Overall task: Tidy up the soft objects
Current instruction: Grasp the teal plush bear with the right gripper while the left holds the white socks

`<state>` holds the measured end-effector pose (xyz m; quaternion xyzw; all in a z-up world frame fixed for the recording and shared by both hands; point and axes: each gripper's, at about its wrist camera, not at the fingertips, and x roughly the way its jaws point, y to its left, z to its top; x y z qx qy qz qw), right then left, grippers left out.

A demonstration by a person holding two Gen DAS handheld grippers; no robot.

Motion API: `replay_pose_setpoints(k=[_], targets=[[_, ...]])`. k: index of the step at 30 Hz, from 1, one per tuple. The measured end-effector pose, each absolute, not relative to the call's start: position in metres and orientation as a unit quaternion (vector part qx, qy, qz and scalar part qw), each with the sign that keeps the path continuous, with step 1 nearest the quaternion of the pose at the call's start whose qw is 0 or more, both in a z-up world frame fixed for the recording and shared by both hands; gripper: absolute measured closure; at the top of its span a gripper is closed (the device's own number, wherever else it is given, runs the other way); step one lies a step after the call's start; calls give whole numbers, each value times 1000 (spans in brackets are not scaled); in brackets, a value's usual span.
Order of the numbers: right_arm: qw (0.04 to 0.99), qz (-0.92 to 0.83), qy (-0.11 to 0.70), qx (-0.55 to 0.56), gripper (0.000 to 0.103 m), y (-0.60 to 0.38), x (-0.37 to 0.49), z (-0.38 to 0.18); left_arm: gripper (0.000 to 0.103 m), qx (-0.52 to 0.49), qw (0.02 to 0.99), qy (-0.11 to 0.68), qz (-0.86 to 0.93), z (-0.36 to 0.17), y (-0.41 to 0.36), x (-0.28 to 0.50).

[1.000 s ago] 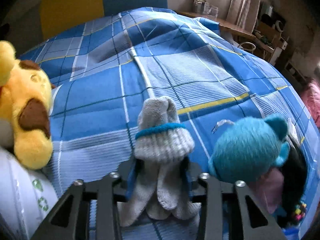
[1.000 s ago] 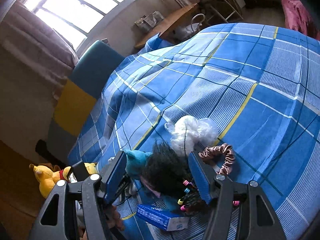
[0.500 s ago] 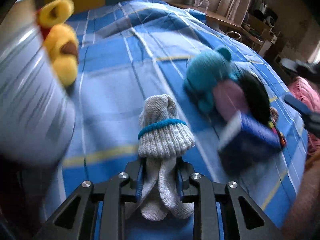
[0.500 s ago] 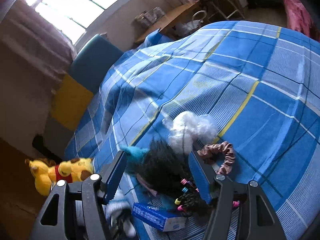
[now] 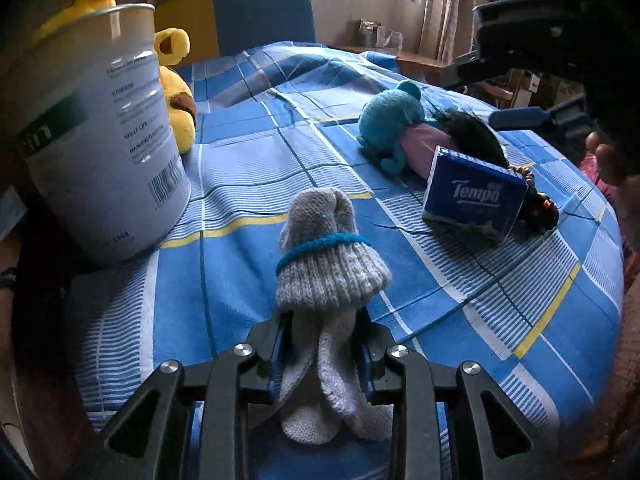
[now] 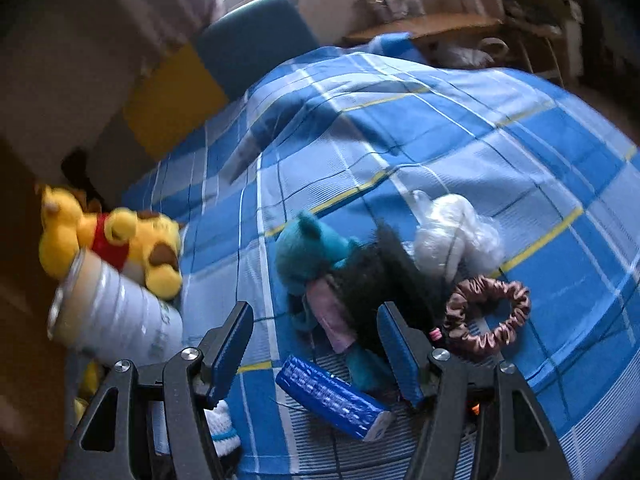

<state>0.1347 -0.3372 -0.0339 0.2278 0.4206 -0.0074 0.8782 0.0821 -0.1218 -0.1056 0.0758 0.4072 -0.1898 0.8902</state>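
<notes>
My left gripper [image 5: 320,354] is shut on a grey knitted sock [image 5: 326,276] with a blue band, held above the blue checked bedspread [image 5: 248,168]. A white tin can [image 5: 100,128] stands at the left, a yellow plush bear [image 5: 176,92] behind it. My right gripper [image 6: 316,340] is open and empty above a teal plush doll with black hair [image 6: 320,264]. A blue Tempo tissue pack [image 6: 332,398] lies just below it, a brown scrunchie [image 6: 486,316] and a white plastic-wrapped bundle [image 6: 456,240] to its right. The sock's tip [image 6: 222,430] shows at the lower left.
The tissue pack [image 5: 472,200] and the teal doll [image 5: 394,124] lie right of the sock. The right gripper [image 5: 536,116] hangs over them. A blue and yellow headboard [image 5: 240,16], a window and a wooden desk [image 6: 424,28] lie beyond the bed.
My left gripper has swung back with the sock, bringing the can upright and close at the left. My right gripper has turned left, so the yellow bear and can are now nearer.
</notes>
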Motion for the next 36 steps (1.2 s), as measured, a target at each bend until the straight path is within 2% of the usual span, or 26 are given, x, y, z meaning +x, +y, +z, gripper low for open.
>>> replay_pose_setpoints(k=[8,15,17,19,21,26,30,36], targets=[[884,5,467,32,38,-298,171,-32,72,73,895,394,-196,-109,-120,81],[836,-4,539,-102,38,-275,229,-67,72,63,894,394,-202,-110,-116,84],[827,3,551,-110,38,-270,239,-78,72,60,894,394,-204,-111,-115,84],[820,0,558,-124,52,-263,243,-85,72,59,894,394,-205,-111,-114,84],[834,24,542,-101,58,-256,239,-75,72,58,894,394,-205,-111,-114,84],[856,118,502,-26,59,-235,205,-49,72,58,894,393,-206,-111,-115,83],[838,112,534,-15,58,-234,194,-81,72,59,894,393,-205,-111,-114,83],[837,124,533,-5,56,-240,185,-98,72,67,895,393,-201,-110,-117,83]])
